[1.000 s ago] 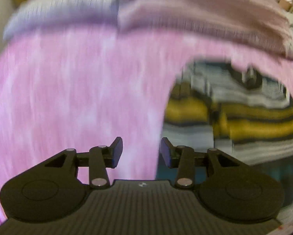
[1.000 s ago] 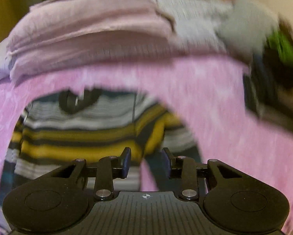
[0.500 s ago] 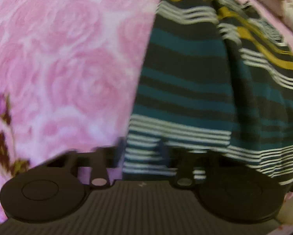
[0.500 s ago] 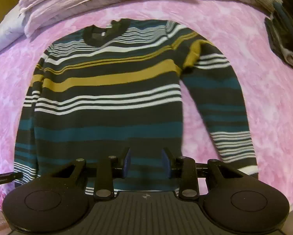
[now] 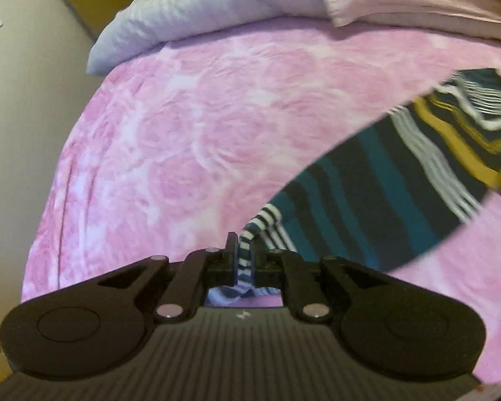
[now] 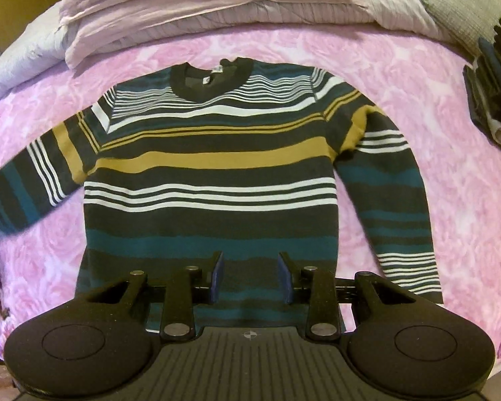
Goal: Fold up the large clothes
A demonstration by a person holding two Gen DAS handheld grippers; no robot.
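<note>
A striped sweater (image 6: 210,180) in black, teal, mustard and white lies flat, neck away from me, on a pink rose-patterned blanket (image 6: 417,107). In the left wrist view my left gripper (image 5: 244,260) is shut on the white-striped cuff of the sweater's sleeve (image 5: 367,193), which is lifted off the blanket and stretches up to the right. In the right wrist view that same sleeve (image 6: 23,183) is raised out to the left and blurred. My right gripper (image 6: 250,275) hovers open over the sweater's hem, nothing between its fingers. The other sleeve (image 6: 397,214) lies flat along the body.
Folded pale pink and lilac bedding (image 6: 197,3) is piled beyond the sweater's neck. A stack of folded dark clothes (image 6: 494,93) and a grey cushion (image 6: 458,6) sit at the far right. A pale wall (image 5: 23,107) borders the bed's left edge.
My left gripper has closed on the sleeve cuff and lifted the sleeve out sideways. The right gripper has settled over the hem, still open.
</note>
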